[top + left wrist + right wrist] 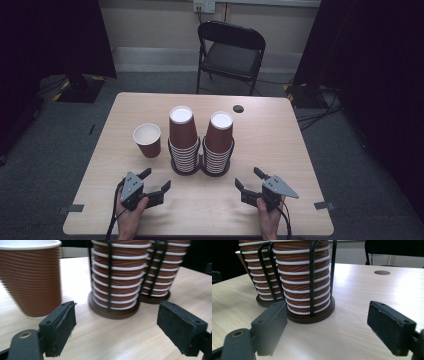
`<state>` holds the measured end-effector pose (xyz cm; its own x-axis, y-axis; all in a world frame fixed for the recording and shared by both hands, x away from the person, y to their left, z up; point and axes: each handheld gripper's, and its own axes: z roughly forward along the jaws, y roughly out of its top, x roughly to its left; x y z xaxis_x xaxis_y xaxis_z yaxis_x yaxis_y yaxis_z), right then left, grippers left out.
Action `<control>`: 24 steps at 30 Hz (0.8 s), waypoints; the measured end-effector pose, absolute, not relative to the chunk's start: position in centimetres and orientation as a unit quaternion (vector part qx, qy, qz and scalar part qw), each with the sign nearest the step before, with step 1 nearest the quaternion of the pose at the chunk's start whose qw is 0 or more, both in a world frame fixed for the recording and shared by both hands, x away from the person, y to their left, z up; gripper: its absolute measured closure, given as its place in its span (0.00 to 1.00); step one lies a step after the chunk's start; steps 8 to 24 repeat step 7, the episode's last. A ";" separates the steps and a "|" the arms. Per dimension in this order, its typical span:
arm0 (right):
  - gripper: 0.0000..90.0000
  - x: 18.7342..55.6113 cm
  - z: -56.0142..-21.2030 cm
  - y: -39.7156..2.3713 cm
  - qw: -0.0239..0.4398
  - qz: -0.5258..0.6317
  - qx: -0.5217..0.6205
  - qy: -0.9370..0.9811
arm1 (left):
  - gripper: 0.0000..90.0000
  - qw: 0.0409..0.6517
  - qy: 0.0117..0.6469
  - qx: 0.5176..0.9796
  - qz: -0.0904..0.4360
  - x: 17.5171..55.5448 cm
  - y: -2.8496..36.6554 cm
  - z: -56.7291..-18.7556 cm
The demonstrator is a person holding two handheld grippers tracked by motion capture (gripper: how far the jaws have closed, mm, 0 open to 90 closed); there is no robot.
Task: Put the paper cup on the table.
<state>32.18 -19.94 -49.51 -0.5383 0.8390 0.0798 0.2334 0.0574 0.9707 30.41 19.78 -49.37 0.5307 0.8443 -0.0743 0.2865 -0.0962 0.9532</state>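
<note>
With both the left gripper [154, 181] and right gripper [248, 180] resting jaws apart and empty, the lone cup [148, 139] at 11 o'clock appears the next target, requiring a forward reach.

This is looking like a lab or recording room set up for filming, not a home. A plain light-wood table [280, 140] is standing on grey carpet [60, 150], with black curtains [50, 35] hanging at the far left and far right. A black folding chair [230, 52] is sitting at the far side under a wall socket [204, 5]. Cables [320, 117] are trailing across the floor at the right, and strips of tape [75, 208] are marking the table's near corners.
</note>
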 end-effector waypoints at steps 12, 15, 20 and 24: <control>0.20 32.5 -49.4 -19.6 0.275 0.527 0.416 0.688 | 0.17 0.533 0.399 0.690 0.284 30.0 19.2 -49.6; 0.20 32.5 -49.4 -19.6 0.275 0.527 0.416 0.688 | 0.17 0.533 0.399 0.690 0.284 30.0 19.2 -49.6; 0.20 32.5 -49.4 -19.6 0.275 0.527 0.416 0.688 | 0.17 0.533 0.399 0.690 0.284 30.0 19.2 -49.6; 0.20 32.5 -49.4 -19.6 0.275 0.527 0.416 0.688 | 0.17 0.533 0.399 0.690 0.284 30.0 19.2 -49.6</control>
